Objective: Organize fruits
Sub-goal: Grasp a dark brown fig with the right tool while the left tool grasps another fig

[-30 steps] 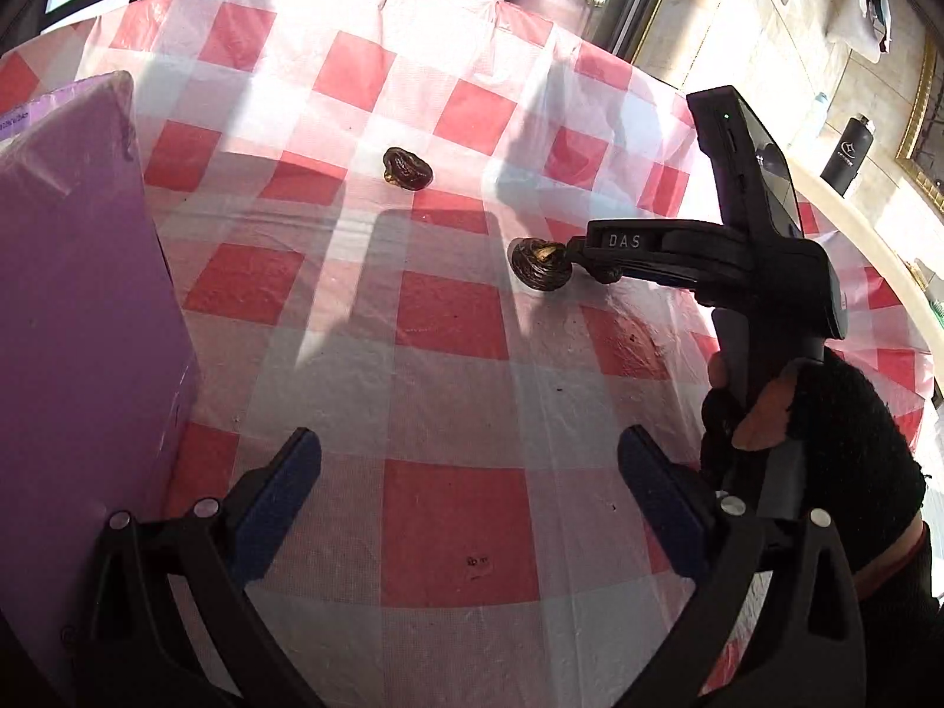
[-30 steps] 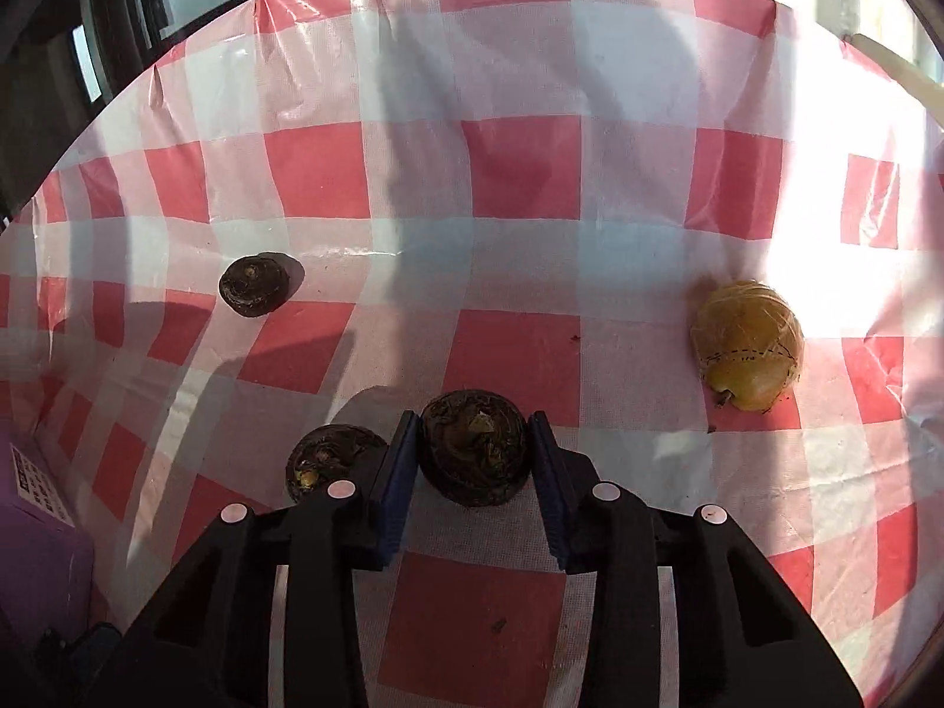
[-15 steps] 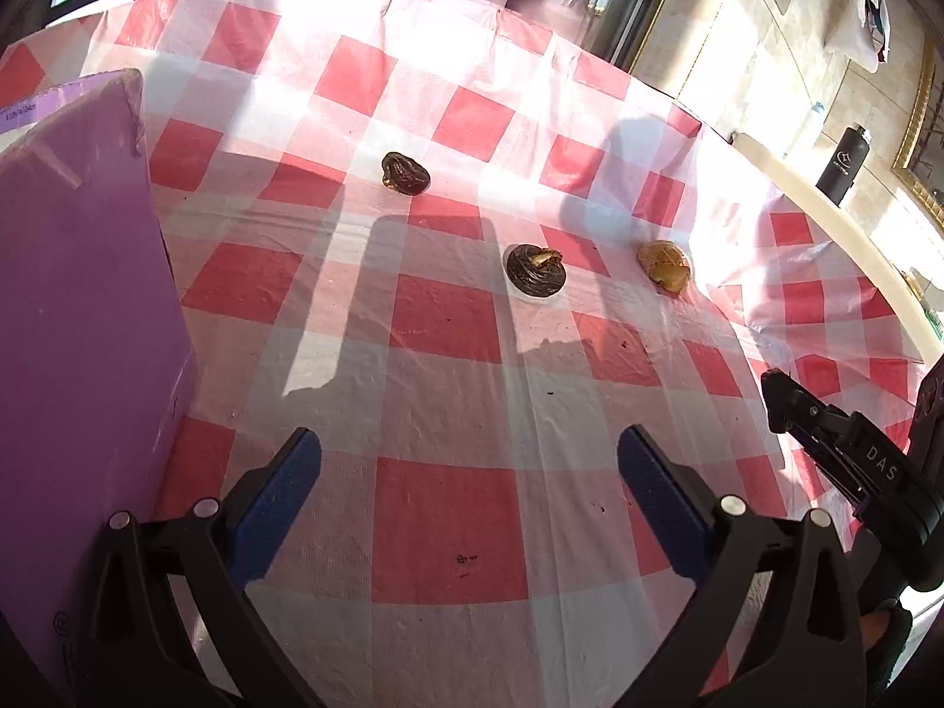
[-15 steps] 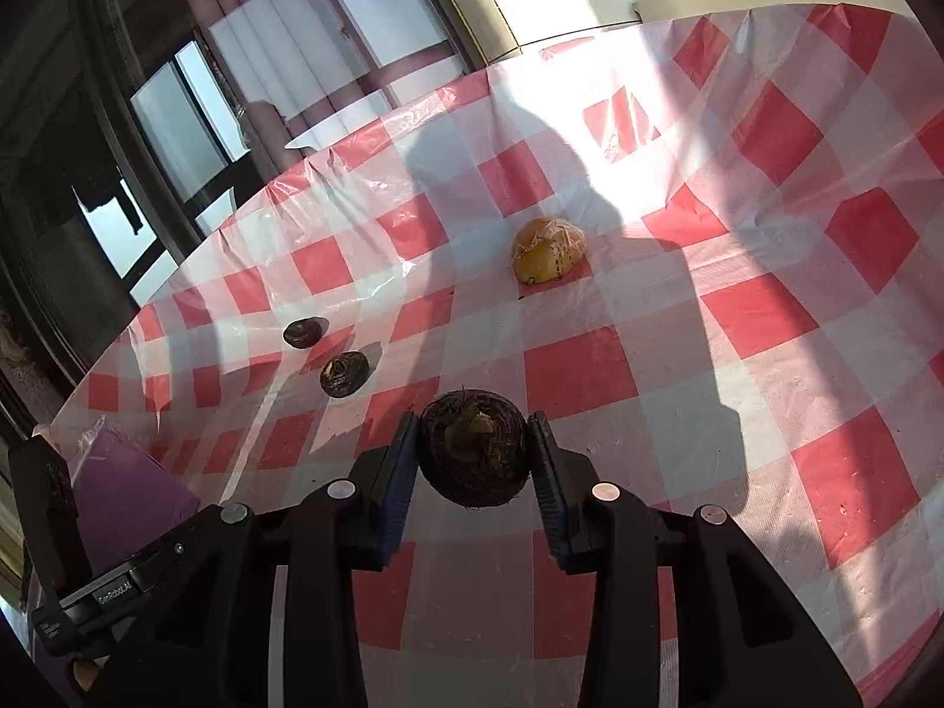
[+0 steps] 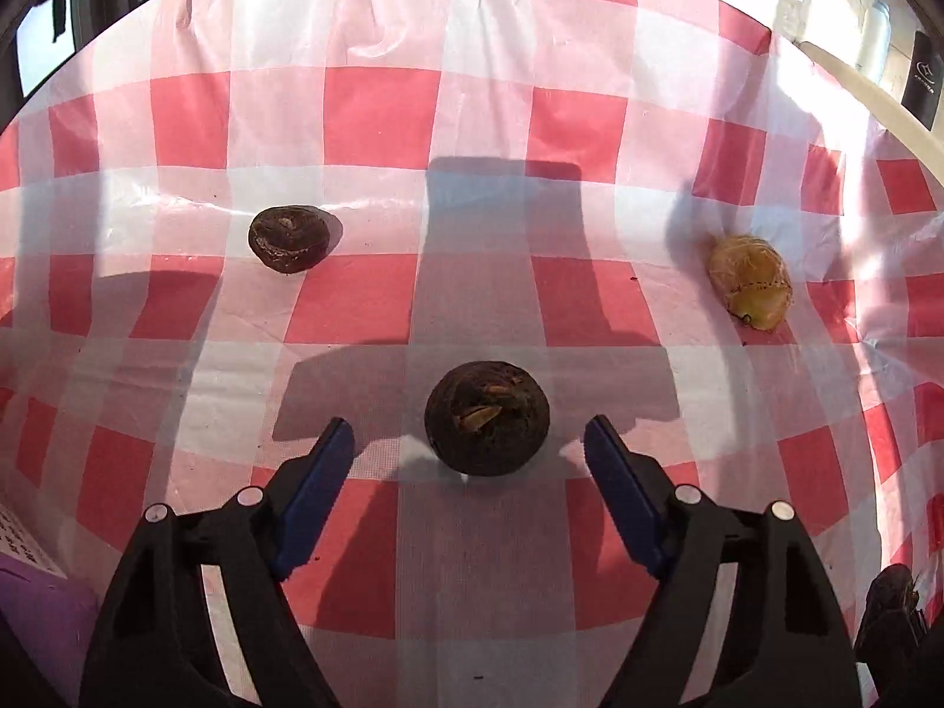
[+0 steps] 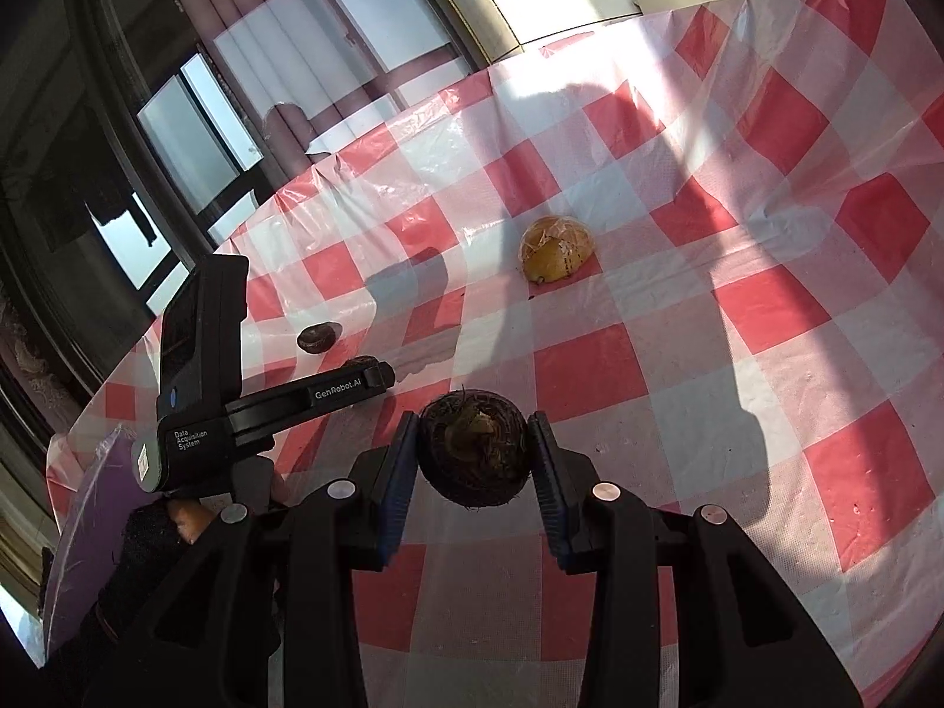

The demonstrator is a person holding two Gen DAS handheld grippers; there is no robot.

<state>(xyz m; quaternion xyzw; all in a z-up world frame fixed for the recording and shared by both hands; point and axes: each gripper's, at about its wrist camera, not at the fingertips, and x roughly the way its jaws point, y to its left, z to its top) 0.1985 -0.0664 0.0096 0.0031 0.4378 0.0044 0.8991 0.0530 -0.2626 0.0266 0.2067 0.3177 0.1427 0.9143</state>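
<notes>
The left gripper [image 5: 469, 442] brackets a round, dark brown, rough-skinned fruit [image 5: 487, 418] on the red-and-white checked tablecloth [image 5: 377, 112]; its blue-padded jaws have just been closing, gaps remaining either side. The right gripper [image 6: 472, 451] clamps a matching dark fruit [image 6: 472, 448]. Farther off lie a smaller dark fruit [image 5: 287, 238] and a wrapped yellow fruit [image 5: 750, 281].

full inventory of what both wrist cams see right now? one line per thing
dark round fruit: 1, dark brown, on the cloth between the open left fingers, untouched
dark round fruit in grip: 1, dark brown, clamped in the right gripper
small dark fruit: 1, dark brown, far left on the cloth
yellow fruit: 1, tan-yellow, far right on the cloth
tablecloth: 1, red and white check
purple box: 1, purple, lower left edge
left gripper: 1, black with blue pads, jaws have just been closing
right gripper: 1, black with blue pads
</notes>
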